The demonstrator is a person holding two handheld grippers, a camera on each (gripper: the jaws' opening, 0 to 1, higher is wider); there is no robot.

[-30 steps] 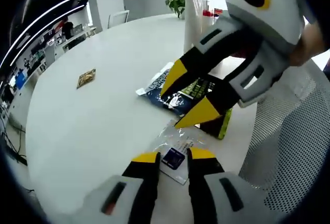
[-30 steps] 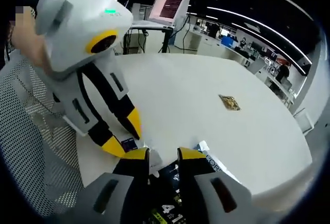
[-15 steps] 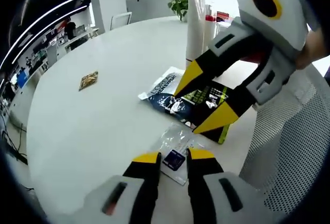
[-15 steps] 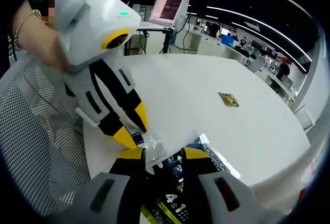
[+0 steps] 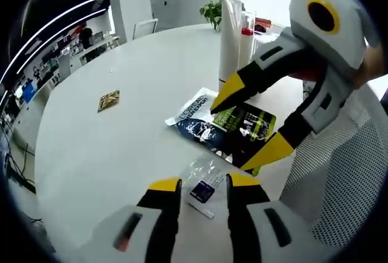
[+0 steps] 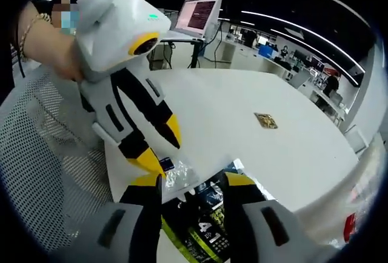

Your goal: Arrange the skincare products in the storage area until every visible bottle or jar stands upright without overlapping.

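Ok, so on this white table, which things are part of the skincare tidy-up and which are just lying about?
Part of the job:
- dark product packet, lying flat between the right hand-held gripper's open jaws
- small clear sachet, between the left hand-held gripper's jaws
- tall white containers at the table's far edge

Just lying about:
- small gold sachet
- potted plant
- mesh chair
- monitor

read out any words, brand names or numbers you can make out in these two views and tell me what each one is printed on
"41": large white digits on the dark packet with yellow-green edges, seen in the right gripper view.
Partial white letters, "ORE": on the blue and white sachet lying on the table; the rest is too blurred to read.
Small blue sachet in clear wrap: print too small.
Laptop screen: text lines too small.
Small patterned packet: nothing legible.
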